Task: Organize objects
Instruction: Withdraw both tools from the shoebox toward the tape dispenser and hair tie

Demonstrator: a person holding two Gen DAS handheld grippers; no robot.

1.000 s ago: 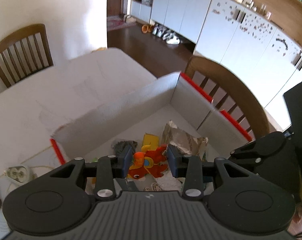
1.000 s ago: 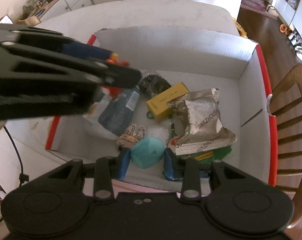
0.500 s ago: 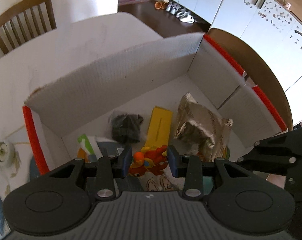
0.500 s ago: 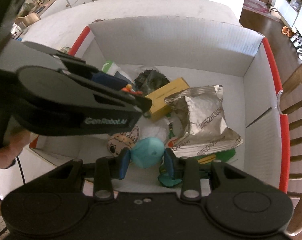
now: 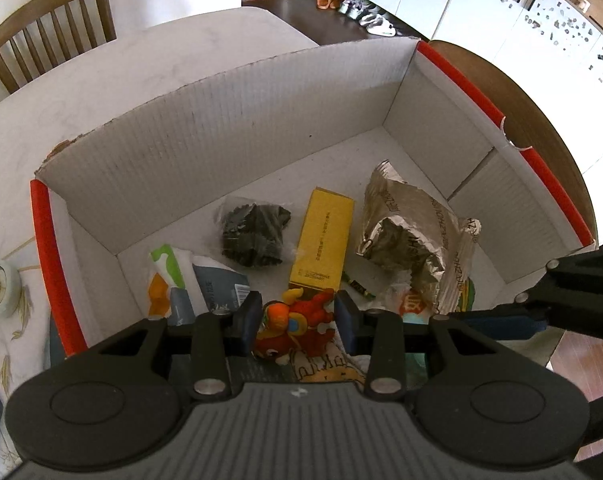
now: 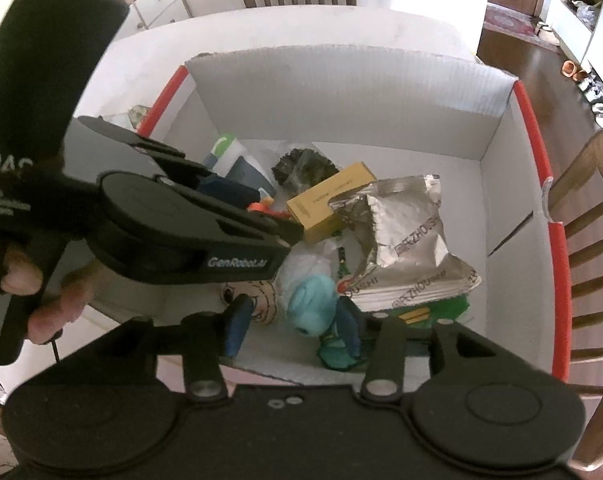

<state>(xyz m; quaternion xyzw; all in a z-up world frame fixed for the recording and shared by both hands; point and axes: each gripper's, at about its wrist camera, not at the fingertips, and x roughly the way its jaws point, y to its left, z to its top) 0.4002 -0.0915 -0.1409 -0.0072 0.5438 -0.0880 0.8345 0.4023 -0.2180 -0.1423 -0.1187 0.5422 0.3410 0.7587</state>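
right wrist view alone shows teal plush (image 6: pixel 313 306), right claw (image 6: pixel 291 326) opening

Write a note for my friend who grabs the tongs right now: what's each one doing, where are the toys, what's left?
Left tongs: shut on the red toy, low inside the box.
Right tongs: opening; the teal toy sits between the pads, being let go over the box.
Already in the box: yellow carton, silver bag, dark bundle, blue pouch.
Done: the teal toy looks about delivered.
Left: release the red toy, lift both tongs out. Whether more things wait outside the box can't be seen.
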